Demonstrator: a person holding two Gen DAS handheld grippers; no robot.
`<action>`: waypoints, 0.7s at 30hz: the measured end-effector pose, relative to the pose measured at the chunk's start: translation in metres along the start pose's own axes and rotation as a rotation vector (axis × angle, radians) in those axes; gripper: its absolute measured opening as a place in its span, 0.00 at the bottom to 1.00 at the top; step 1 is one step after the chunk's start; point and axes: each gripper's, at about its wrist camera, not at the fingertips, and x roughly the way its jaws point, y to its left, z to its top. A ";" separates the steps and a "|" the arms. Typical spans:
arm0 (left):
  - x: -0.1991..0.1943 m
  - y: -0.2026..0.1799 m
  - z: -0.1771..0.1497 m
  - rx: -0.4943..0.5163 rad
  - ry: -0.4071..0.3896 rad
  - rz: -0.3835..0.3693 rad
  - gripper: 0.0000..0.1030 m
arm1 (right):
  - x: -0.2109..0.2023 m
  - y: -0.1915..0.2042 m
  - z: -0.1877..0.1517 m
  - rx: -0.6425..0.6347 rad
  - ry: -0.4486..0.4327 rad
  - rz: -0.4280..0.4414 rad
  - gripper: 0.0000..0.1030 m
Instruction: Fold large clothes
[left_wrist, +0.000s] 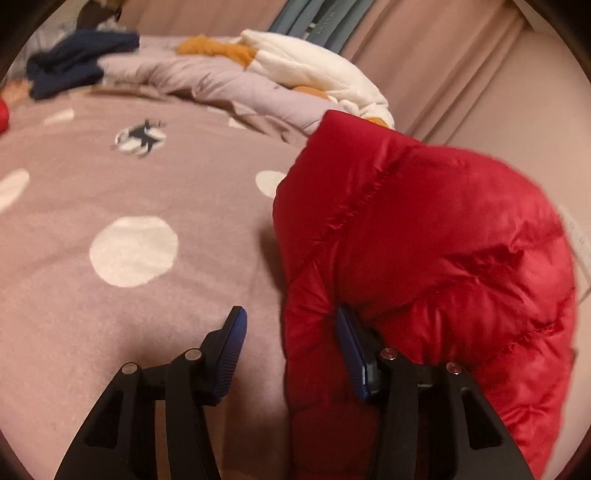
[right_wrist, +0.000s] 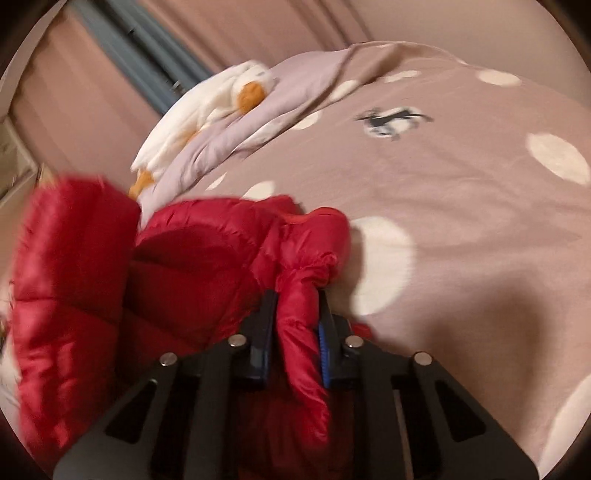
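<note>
While the right hand-held gripper (right_wrist: 297, 317) clamps the blurred red jacket (right_wrist: 207, 258), the left hand-held gripper (left_wrist: 291, 325) gapes apart.

A bed under a mauve bedspread (left_wrist: 155, 314) with white dots; on it lie a red puffer jacket (left_wrist: 424, 240), crumpled lilac duvet (left_wrist: 192, 74), navy garment (left_wrist: 74, 62)

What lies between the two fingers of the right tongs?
In the right wrist view, a bunched fold of the red puffer jacket fills the gap of the right tongs; both fingers press on it above the dotted bedcover.
</note>
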 end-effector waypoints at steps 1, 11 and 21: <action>0.001 -0.001 0.000 0.009 -0.004 0.006 0.43 | 0.003 0.010 -0.002 -0.045 0.012 -0.008 0.19; -0.008 0.011 0.005 0.001 -0.003 0.012 0.43 | -0.006 -0.005 -0.005 0.024 -0.014 0.001 0.28; -0.032 -0.013 0.015 0.055 -0.099 -0.052 0.46 | -0.101 0.065 0.018 -0.116 -0.278 -0.072 0.62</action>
